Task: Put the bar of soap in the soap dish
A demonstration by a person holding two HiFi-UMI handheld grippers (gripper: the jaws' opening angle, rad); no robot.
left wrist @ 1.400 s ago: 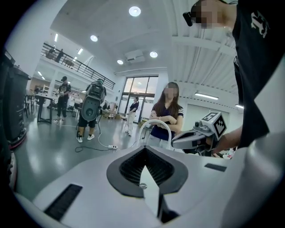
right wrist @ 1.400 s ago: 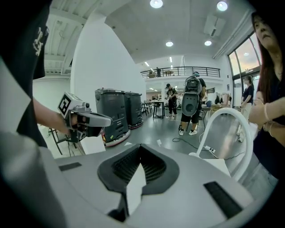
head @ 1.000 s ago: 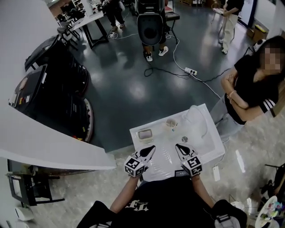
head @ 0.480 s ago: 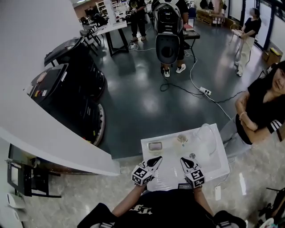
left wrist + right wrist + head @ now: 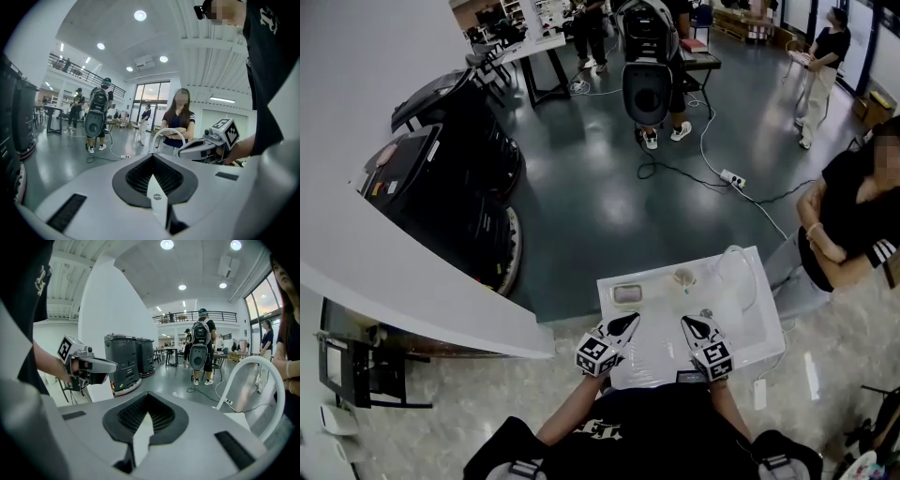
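Jaws shut and empty, left gripper point(image 5: 627, 323) and right gripper point(image 5: 688, 324) hover over the washstand's point(image 5: 658, 354) near edge. The soap dish point(image 5: 627, 294) sits at its far left corner, its contents too small to read. A beige lump point(image 5: 684, 277), perhaps the soap, lies nearby along the far edge; if so, a pick-up needs jaws opened wide first.

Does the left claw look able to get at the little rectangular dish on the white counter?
Probably yes. The left claw points toward the dish, and only bare white counter shows between them. Its jaws are together, so they would have to open first.
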